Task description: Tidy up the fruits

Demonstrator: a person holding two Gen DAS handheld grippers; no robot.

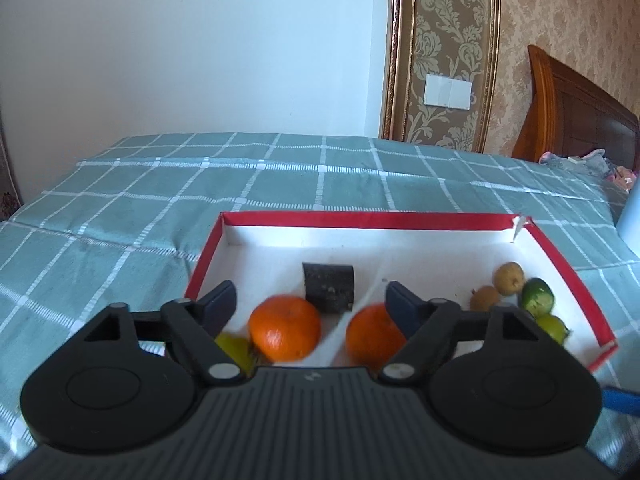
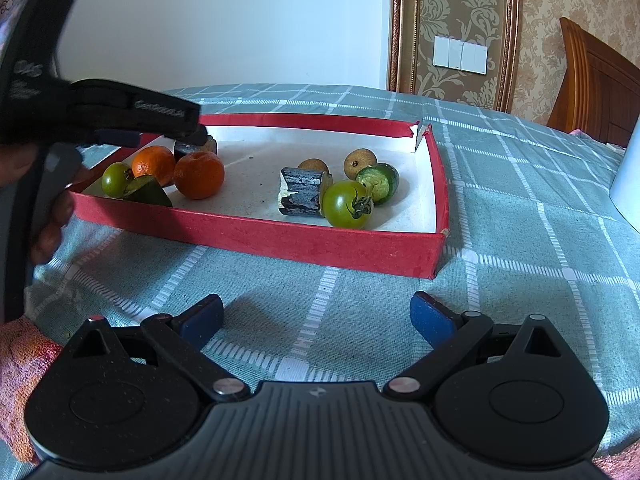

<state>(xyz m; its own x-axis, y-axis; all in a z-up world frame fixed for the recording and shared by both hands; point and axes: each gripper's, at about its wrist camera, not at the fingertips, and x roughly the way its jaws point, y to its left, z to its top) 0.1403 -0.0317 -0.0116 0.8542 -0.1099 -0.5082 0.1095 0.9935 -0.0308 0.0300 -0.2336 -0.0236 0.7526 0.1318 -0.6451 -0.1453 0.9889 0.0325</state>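
Observation:
A shallow red tray (image 1: pixel 360 220) (image 2: pixel 280 236) with a white floor lies on a green checked cloth. My left gripper (image 1: pixel 312 300) (image 2: pixel 196 136) hangs open over the tray's left end, nothing pressed between its pads. Just below it lie two oranges (image 1: pixel 285 328) (image 1: pixel 374 338), apart from the fingers, with a dark stubby chunk (image 1: pixel 329 287) behind them. In the right wrist view the oranges (image 2: pixel 199 174) sit beside a green tomato (image 2: pixel 116 179) and a dark green wedge (image 2: pixel 148 192). My right gripper (image 2: pixel 318 314) stands open over bare cloth in front of the tray.
The tray's right end holds a dark chunk (image 2: pixel 302 196), a green tomato (image 2: pixel 346 204), a cucumber piece (image 2: pixel 378 182) and two brown round fruits (image 2: pixel 360 162). A white container (image 2: pixel 628 176) stands right. A hand (image 2: pixel 52 216) holds the left tool. A wooden headboard (image 1: pixel 580 112) rises behind.

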